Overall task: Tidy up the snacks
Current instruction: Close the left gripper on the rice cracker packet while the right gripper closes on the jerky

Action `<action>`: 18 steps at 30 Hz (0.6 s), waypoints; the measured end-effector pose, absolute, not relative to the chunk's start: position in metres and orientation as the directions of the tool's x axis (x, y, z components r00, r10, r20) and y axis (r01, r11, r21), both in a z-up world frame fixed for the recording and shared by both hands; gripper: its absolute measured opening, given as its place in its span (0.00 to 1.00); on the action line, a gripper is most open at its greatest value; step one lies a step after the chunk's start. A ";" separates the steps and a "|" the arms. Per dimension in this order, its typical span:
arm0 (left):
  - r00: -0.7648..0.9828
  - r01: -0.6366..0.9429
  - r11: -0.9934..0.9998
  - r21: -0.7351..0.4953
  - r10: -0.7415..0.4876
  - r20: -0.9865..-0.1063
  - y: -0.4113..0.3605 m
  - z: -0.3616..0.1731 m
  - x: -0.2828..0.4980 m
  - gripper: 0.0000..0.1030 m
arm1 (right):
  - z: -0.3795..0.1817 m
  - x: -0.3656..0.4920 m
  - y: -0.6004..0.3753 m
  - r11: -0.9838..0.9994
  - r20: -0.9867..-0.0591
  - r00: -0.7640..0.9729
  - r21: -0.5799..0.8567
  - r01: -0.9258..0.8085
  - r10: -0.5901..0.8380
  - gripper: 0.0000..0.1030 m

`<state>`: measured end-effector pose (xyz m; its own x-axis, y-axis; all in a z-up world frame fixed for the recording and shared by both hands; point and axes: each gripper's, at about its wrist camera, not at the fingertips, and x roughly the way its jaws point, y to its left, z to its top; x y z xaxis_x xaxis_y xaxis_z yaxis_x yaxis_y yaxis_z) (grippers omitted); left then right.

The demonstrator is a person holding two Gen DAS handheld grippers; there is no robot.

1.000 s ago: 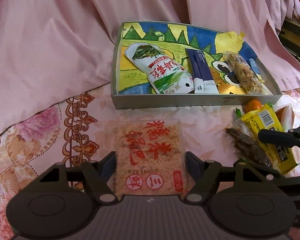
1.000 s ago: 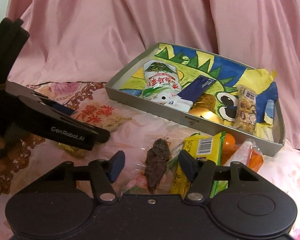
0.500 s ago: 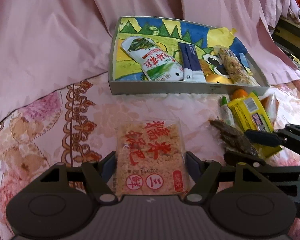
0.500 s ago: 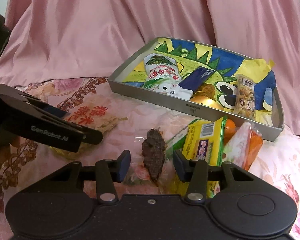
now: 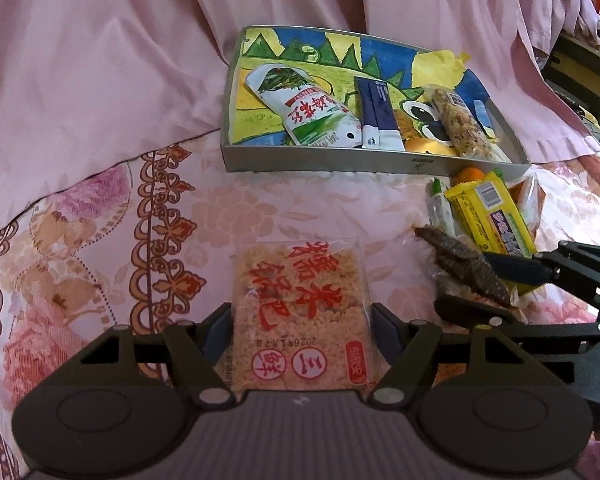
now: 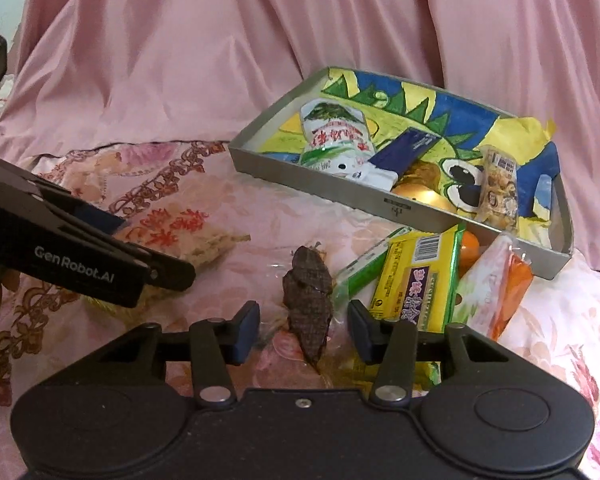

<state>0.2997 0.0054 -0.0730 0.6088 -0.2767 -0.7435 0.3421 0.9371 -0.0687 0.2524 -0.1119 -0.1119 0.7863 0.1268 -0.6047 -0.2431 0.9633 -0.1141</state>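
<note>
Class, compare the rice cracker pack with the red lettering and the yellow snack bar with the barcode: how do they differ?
The rice cracker pack is clear, square and flat, showing pale puffed rice; the yellow snack bar is opaque, long and narrow. The pack lies alone between the left tool's fingers; the bar leans in a pile beside the grey tray. Both lie outside that tray, sealed.

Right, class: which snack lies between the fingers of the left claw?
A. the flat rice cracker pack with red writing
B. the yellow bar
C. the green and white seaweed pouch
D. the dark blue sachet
A: in the left wrist view, the rice cracker pack sits between the left claw fingers, on the floral cloth.
</note>
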 end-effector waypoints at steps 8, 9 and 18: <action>0.589 0.354 0.931 -0.089 -0.295 -0.752 0.005 -0.070 0.282 0.73 | -0.104 0.231 -0.115 0.951 -0.593 0.795 -0.156 -0.267 0.126 0.48; 0.588 0.354 0.931 -0.090 -0.296 -0.752 0.005 -0.069 0.280 0.73 | -0.103 0.228 -0.115 0.949 -0.591 0.798 -0.165 -0.269 0.123 0.48; 0.599 0.335 0.936 -0.109 -0.301 -0.742 0.013 -0.062 0.272 0.73 | -0.096 0.214 -0.121 0.948 -0.579 0.806 -0.171 -0.268 0.123 0.48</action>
